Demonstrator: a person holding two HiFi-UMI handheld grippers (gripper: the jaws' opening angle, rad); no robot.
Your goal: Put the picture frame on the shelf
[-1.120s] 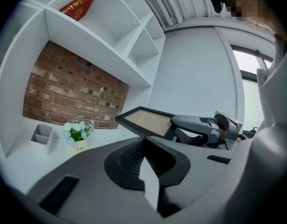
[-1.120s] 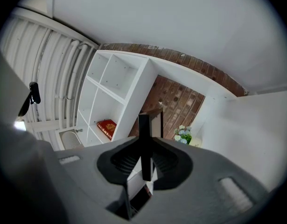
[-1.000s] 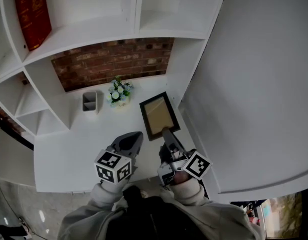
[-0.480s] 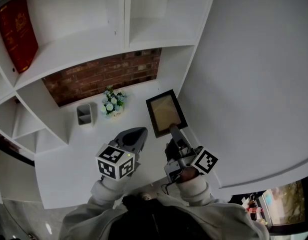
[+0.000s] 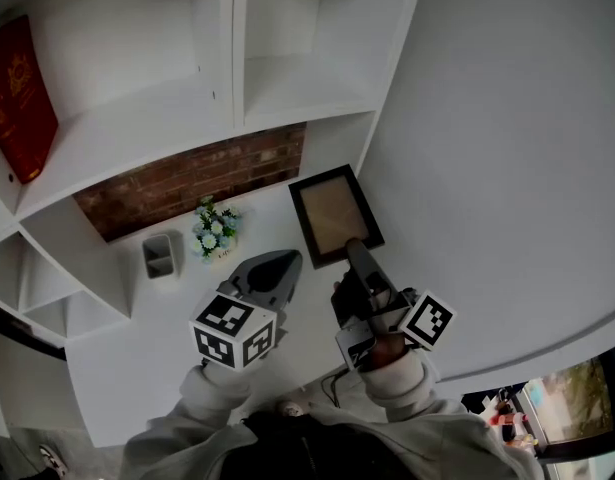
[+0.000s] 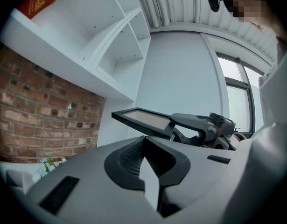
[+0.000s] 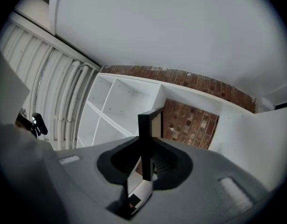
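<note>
Picture frame [image 5: 332, 213] is clamped by its edge in my right gripper [image 5: 355, 251], near the shelf [image 5: 297, 96]. My left gripper [image 5: 280, 262] is closed, holding nothing.

Picture frame [image 5: 335, 215] higher (nearer the shelf [image 5: 292, 93])

Pale grey sleeves are worn, the left sleeve [image 5: 209, 396] and the right sleeve [image 5: 399, 383] showing at the lower centre of the head view, with a dark garment [image 5: 297, 446] between them at the bottom edge. The left gripper [image 5: 277, 264] and the right gripper [image 5: 354, 250] are formed as smooth grey-to-black shells tapering to blunt tips. A cube of black-and-white square markers is mounted on each: the left cube [image 5: 235, 330] and the right cube [image 5: 428, 320]. In both gripper views a ribbed black recess is sunk into the grey shell.
</note>
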